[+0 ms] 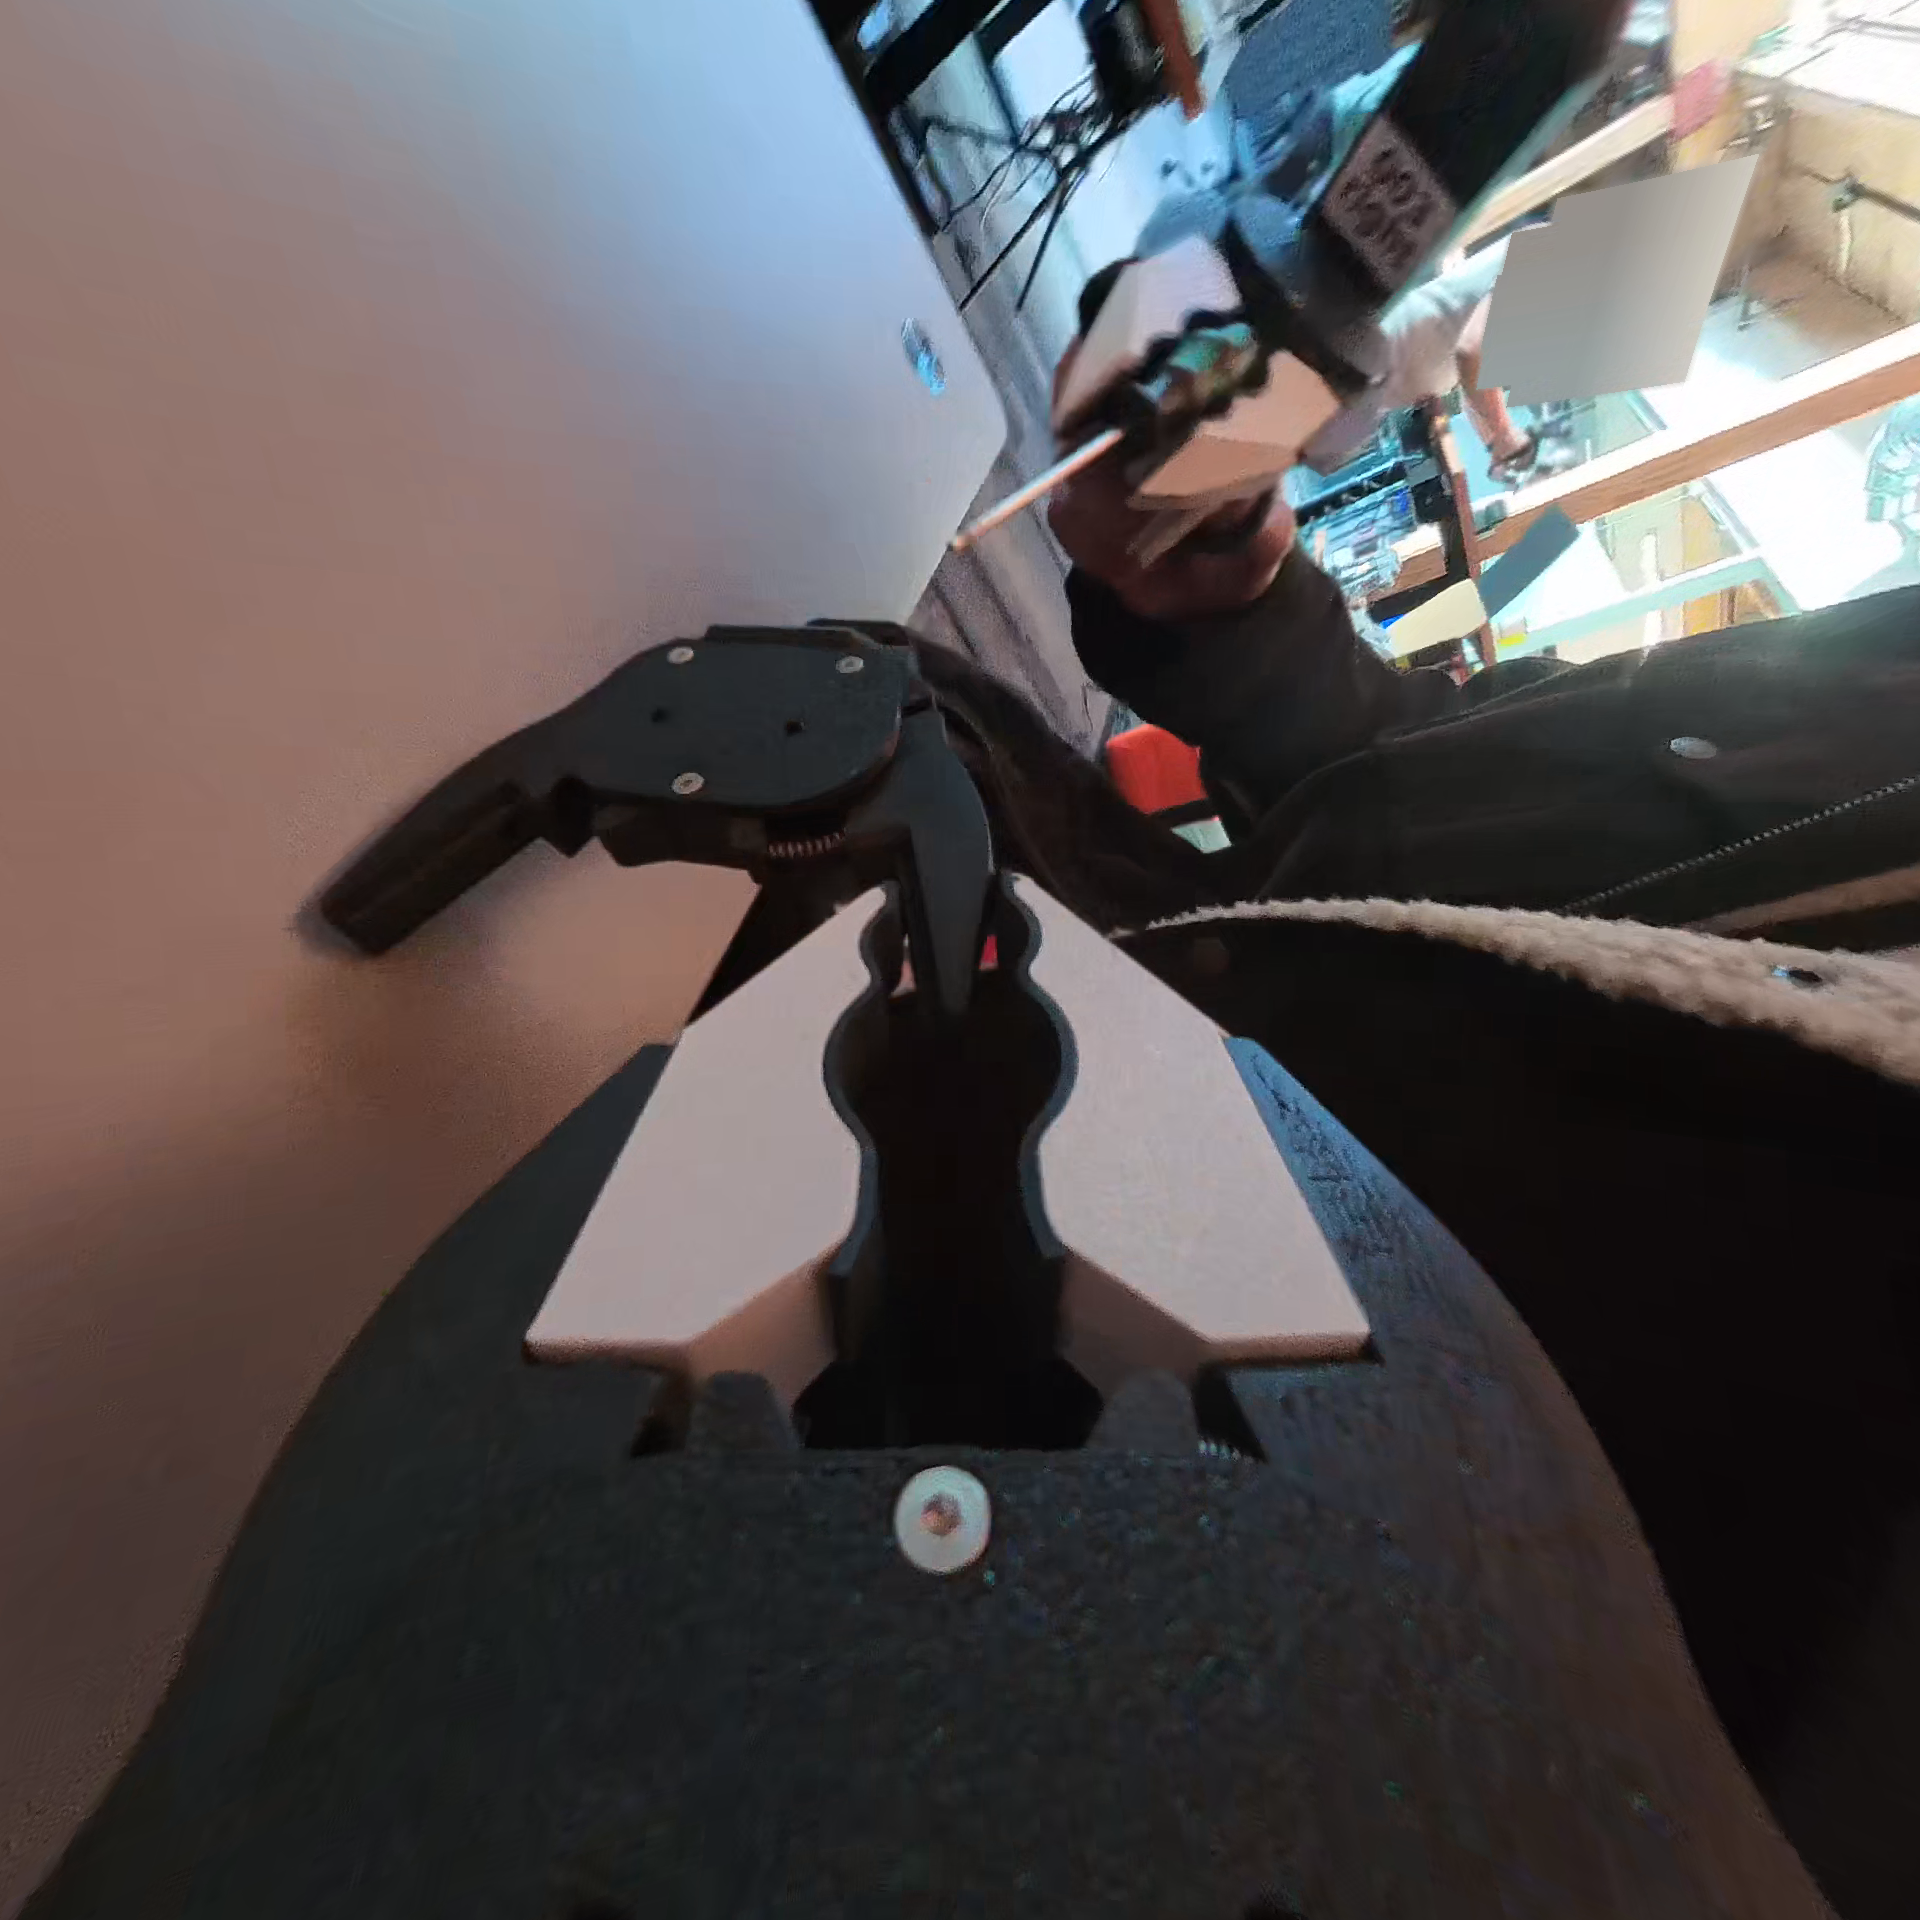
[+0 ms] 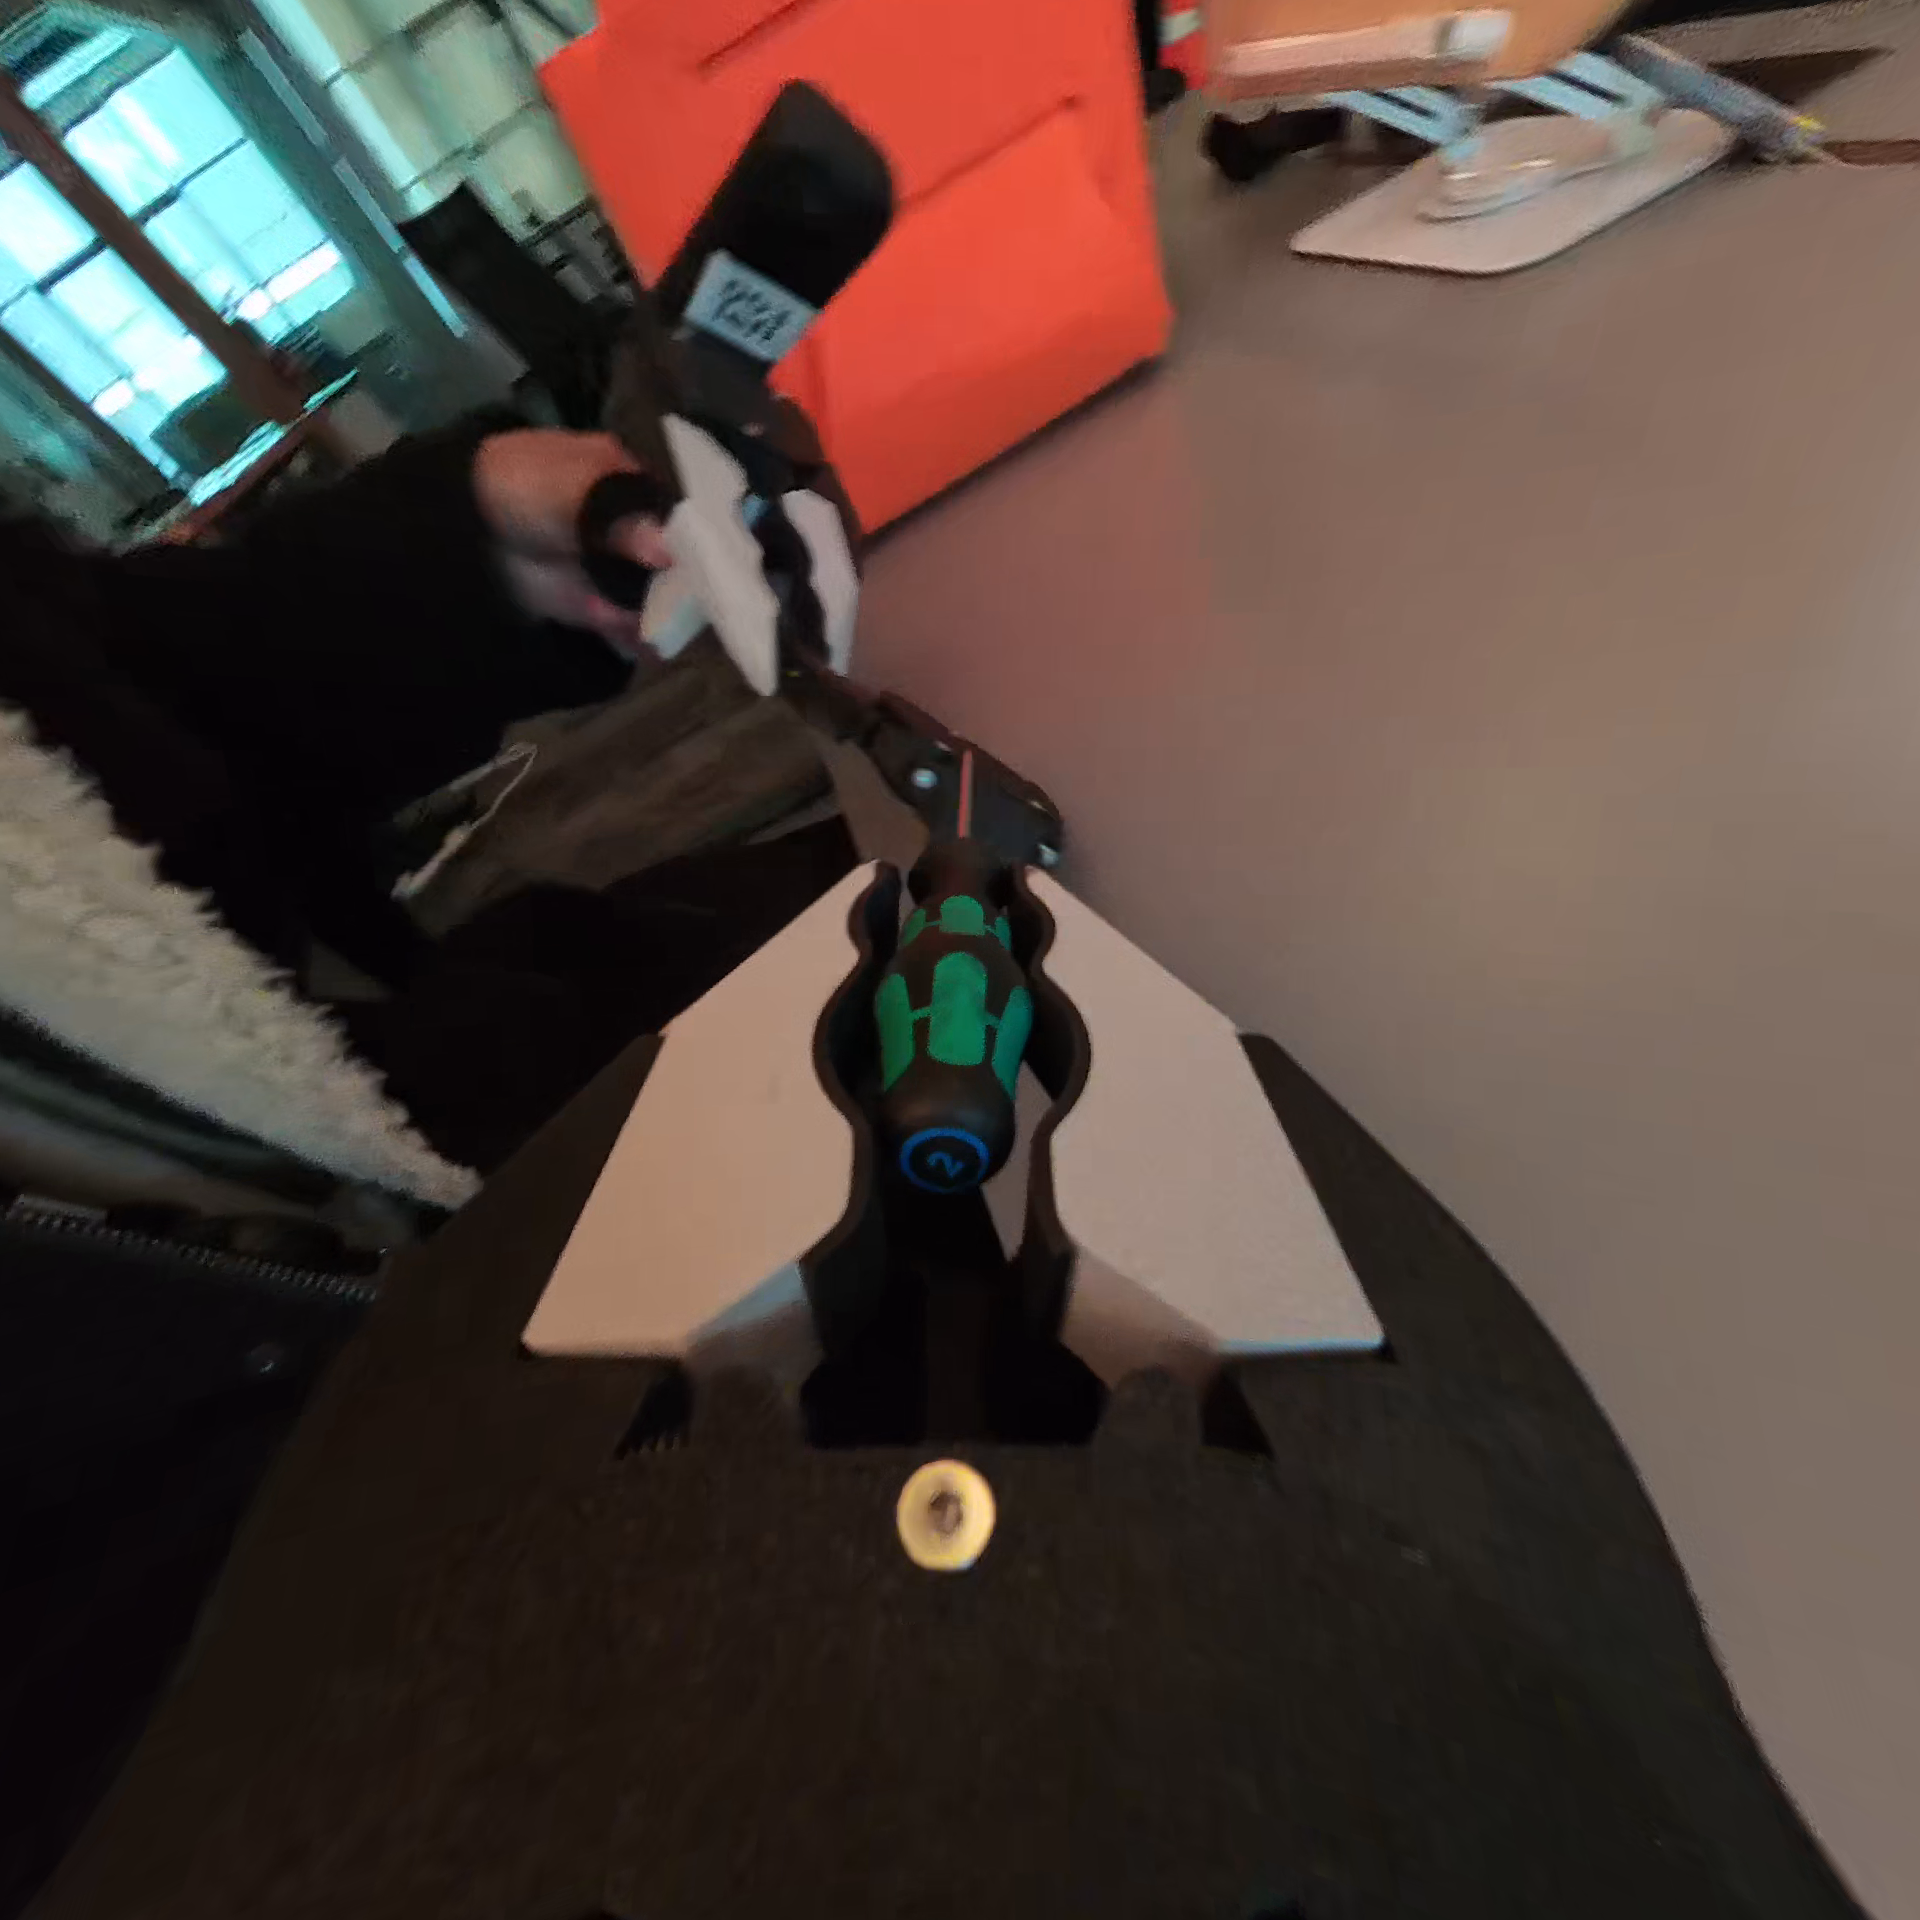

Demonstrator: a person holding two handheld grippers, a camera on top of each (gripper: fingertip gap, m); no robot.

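Right now my left gripper [image 1: 951, 935] is clamped on one handle of a black spring clamp [image 1: 727, 758], whose body juts out ahead over the pale table [image 1: 416, 416]. My right gripper [image 2: 956, 935] is closed around a screwdriver [image 2: 951, 1023] with a green and black handle, butt end toward the camera, its thin shaft running forward to the clamp's screwed plate. From the left wrist view I see the right gripper farther off, held in a person's hand [image 1: 1174, 561], shaft tip pointing down-left. An orange armchair [image 2: 935, 239] stands beyond the table.
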